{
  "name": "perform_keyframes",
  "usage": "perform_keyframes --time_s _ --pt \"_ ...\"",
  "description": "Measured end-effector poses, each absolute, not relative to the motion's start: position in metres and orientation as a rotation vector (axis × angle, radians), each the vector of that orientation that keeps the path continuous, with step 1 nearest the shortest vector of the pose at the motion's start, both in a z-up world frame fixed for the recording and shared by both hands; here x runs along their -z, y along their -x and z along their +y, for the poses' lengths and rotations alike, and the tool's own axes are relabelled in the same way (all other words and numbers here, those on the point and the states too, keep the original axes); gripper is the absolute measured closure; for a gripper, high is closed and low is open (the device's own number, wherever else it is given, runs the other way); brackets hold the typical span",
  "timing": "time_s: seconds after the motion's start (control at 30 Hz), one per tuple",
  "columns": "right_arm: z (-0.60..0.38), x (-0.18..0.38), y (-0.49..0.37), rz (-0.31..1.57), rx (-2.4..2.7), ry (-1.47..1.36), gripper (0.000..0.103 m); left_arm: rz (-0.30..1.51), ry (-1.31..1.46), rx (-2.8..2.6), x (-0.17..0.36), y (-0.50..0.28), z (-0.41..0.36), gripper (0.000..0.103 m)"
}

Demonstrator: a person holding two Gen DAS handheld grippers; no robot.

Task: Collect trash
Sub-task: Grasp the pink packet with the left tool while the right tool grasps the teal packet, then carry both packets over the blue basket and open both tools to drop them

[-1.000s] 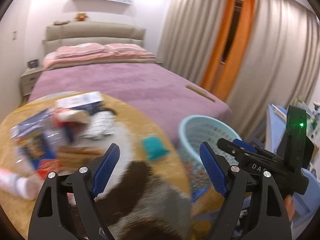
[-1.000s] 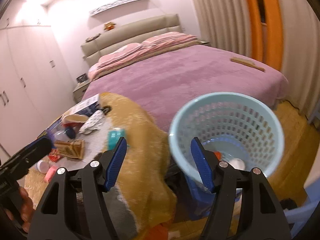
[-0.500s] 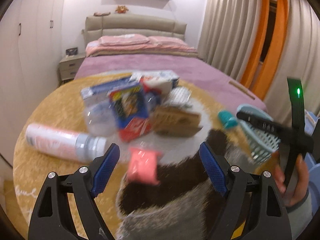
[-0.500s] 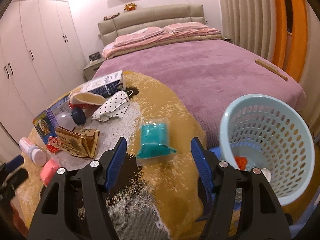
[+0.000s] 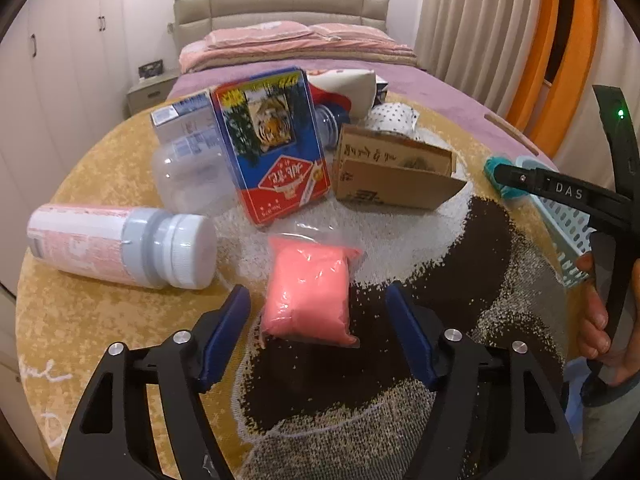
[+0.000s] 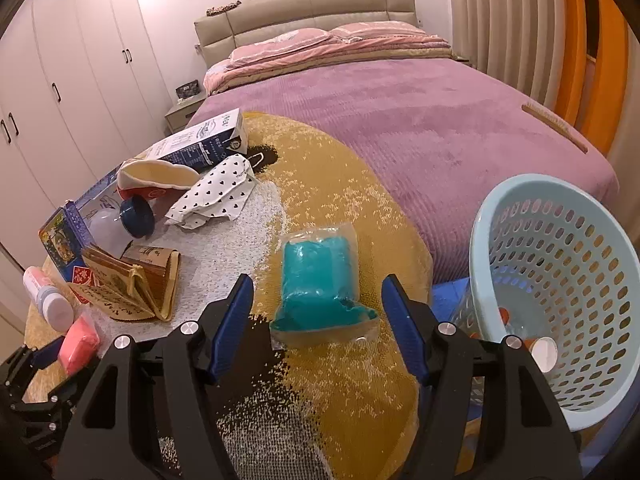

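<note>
Trash lies scattered on a round table [image 5: 100, 320] covered by a mustard, white and dark patterned cloth. Nearest in the left wrist view, a pink packet in clear wrap [image 5: 308, 288] lies flat on the cloth between the blue pads of the left gripper [image 5: 318, 334], whose jaws are closing; the pads stand apart from the packet on either side and do not press it. To its left a pink-labelled bottle with a grey-white cap [image 5: 120, 246] lies on its side. Behind the packet, a blue and red tiger-print box [image 5: 272, 148] leans tilted against a clear plastic jar [image 5: 192, 176], and an open brown cardboard carton [image 5: 394, 170] lies to the right of the box.

In the right wrist view, a teal packet in clear wrap [image 6: 320, 280] lies on the cloth between the pads of the right gripper [image 6: 318, 326]; the jaws stand apart, clear of the packet on both sides. Farther left lie a heart-dotted white cloth [image 6: 216, 192] and a blue and white milk carton [image 6: 200, 144] on its side. A pale blue perforated basket [image 6: 560, 292] stands just beside the table's right edge, a few items in its bottom. Beyond the table, a bed with a purple cover [image 6: 400, 120] fills the background.
</note>
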State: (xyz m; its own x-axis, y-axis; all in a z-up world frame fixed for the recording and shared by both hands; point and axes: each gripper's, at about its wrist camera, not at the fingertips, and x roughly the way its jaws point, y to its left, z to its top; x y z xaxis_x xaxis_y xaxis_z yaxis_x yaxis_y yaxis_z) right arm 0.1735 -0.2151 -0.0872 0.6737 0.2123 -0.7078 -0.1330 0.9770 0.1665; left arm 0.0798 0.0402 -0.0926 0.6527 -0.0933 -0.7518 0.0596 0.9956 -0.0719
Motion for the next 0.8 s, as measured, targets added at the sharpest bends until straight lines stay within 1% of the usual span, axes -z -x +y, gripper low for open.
perform_keyframes --time_s 0.13,0.27,0.3,0.33,0.4,0.6,0.8 --pt "-0.215 0.091 -0.178 0.821 -0.189 -0.103 0.04 0.866 0.044 0.084 0.093 -0.081 0.042 0.043" --pt "-0.21 0.092 -0.182 0.825 -0.18 -0.077 0.041 0.864 0.012 0.071 0.092 -0.081 0.039 0.053" --pt "-0.209 0.092 -0.182 0.825 -0.18 -0.07 0.048 0.863 0.005 0.066 0.092 -0.08 0.039 0.058" --pt "-0.207 0.092 -0.183 0.827 -0.185 -0.061 0.058 0.863 0.001 0.062 0.091 -0.082 0.033 0.061" --pt "-0.205 0.091 -0.183 0.825 -0.188 -0.045 0.059 0.86 0.0 0.062 0.09 -0.082 0.032 0.064" --pt "-0.21 0.085 -0.174 0.806 -0.198 -0.063 0.061 0.822 0.026 0.087 0.078 -0.077 0.029 0.065" --pt "-0.229 0.065 -0.16 0.763 -0.188 -0.113 0.061 0.739 0.026 0.131 0.051 -0.072 0.02 0.065"
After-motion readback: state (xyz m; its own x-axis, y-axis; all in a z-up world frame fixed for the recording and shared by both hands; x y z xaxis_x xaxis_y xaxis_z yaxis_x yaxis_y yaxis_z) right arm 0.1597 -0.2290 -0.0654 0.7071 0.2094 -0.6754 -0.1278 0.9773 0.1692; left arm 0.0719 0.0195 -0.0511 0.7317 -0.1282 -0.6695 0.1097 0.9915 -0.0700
